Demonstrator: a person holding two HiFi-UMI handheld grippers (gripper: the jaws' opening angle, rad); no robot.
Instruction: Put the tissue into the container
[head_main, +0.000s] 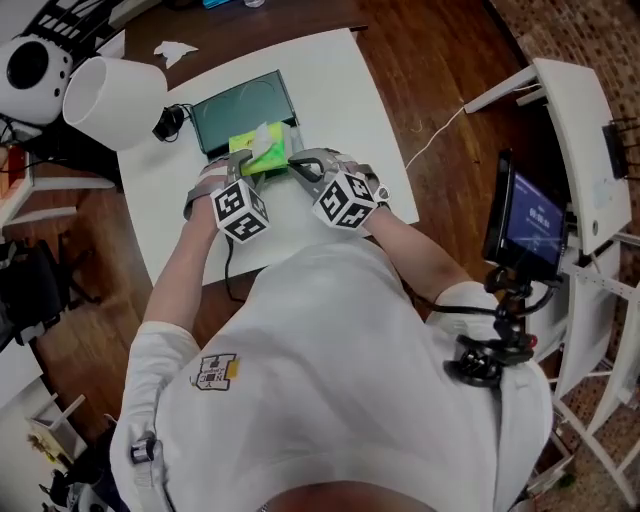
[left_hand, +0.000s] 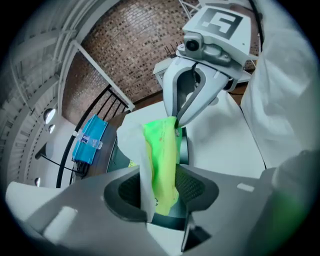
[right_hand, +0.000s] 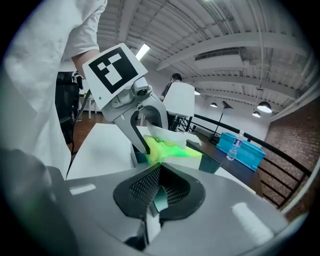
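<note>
A bright green tissue pack (head_main: 262, 152) with a white tissue (head_main: 264, 133) sticking out of it is held just above the white table (head_main: 330, 90), in front of the dark green container (head_main: 240, 108). My left gripper (head_main: 240, 172) is shut on the pack (left_hand: 162, 160), with the white tissue (left_hand: 140, 150) along the pack's left side between the pads. My right gripper (head_main: 298, 162) faces it, and its shut tips (left_hand: 177, 120) pinch the pack's top edge. In the right gripper view, the pack (right_hand: 167, 149) and tissue (right_hand: 165, 134) sit just past my right gripper (right_hand: 159, 192).
A white lamp shade (head_main: 115, 100) and a black cable lie left of the container. A crumpled white scrap (head_main: 172, 50) is on the dark wood behind the table. A blue box (left_hand: 89, 140) sits farther back. A phone on a stand (head_main: 525, 215) is at the right.
</note>
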